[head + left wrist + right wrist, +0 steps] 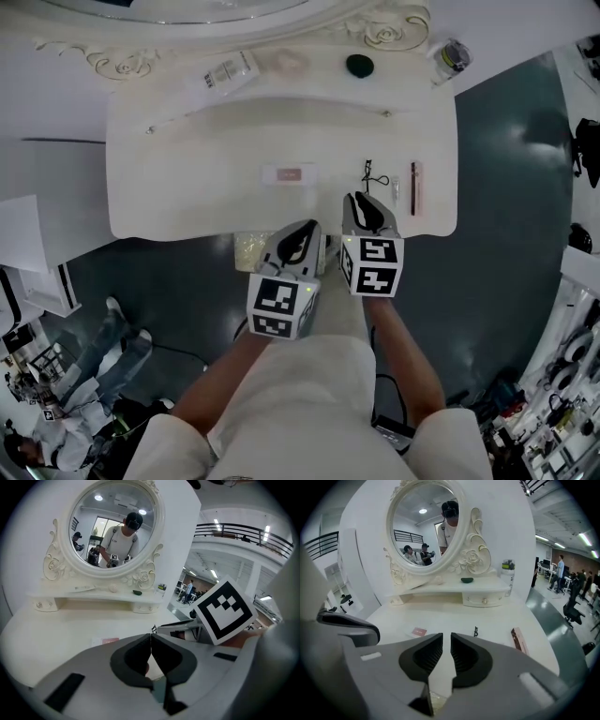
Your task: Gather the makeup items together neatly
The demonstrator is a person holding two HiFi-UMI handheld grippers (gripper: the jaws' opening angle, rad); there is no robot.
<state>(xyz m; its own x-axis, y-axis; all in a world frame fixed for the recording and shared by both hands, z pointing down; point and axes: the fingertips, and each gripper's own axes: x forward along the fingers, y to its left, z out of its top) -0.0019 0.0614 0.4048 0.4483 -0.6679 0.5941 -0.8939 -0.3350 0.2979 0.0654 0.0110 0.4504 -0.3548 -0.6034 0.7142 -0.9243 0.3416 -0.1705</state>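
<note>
Head view: a white dressing table (187, 178) carries everything. On its raised back shelf (403, 80), from the left, lie a white tube (225, 73), a pale round puff (292, 62) and a dark green oval piece (359, 65). A small clear jar (452, 56) stands at the shelf's right end, and I cannot tell what it holds. On the lower top, a flat pale compact with a pink label (289, 174) lies near the middle. It is well apart from a small black wire tool (373, 176) and a slim brown-pink box (414, 187) by the right edge. The top's left half is bare. My left gripper (307, 226) hangs just off the front edge, over the dark floor (506, 187). My right gripper (361, 197) has its tips over that edge, just short of the black wire tool

Left gripper view: my jaws are pressed together tip to tip and hold nothing. The compact lies ahead on the open top

Right gripper view: my jaws stand a narrow slit apart with nothing between them. A small drawer (483, 601) in the shelf is shut. The brown-pink box lies along the right edge, the wire tool ahead, and the compact off to the left
</note>
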